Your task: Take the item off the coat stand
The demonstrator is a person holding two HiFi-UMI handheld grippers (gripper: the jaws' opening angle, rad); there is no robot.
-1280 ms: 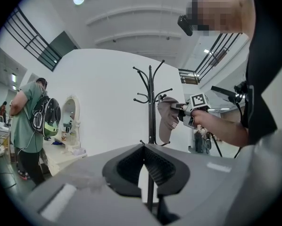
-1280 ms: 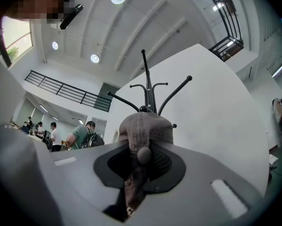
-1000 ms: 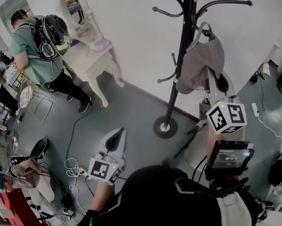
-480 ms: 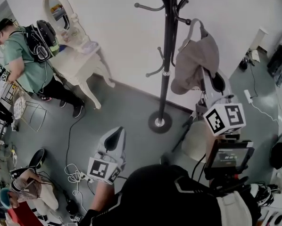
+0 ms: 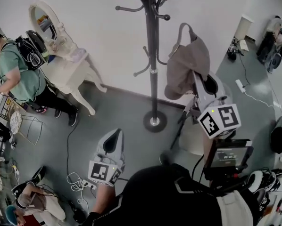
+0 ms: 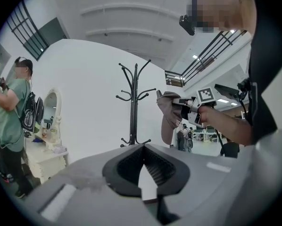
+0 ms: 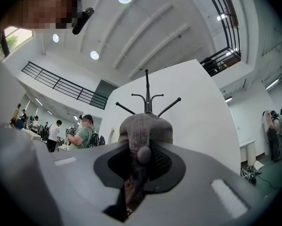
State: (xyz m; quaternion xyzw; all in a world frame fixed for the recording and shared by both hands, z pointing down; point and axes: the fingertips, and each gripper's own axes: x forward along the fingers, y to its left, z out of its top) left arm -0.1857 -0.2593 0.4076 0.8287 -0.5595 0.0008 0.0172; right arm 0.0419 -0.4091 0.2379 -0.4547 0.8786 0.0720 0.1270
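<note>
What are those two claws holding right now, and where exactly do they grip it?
The right claw pinches the brown cap by its crown fabric, near the top button, clear of the coat stand. The left claw holds nothing.

**Legible text.** We read no words, numbers or brand names in any view. The marker cube (image 5: pixel 219 120) on the right claw (image 5: pixel 197 81) and the one (image 5: pixel 104 171) on the left claw (image 5: pixel 113 136) bear only black-and-white square patterns. The small screen (image 5: pixel 228 157) under the right cube is too blurred to read.
</note>
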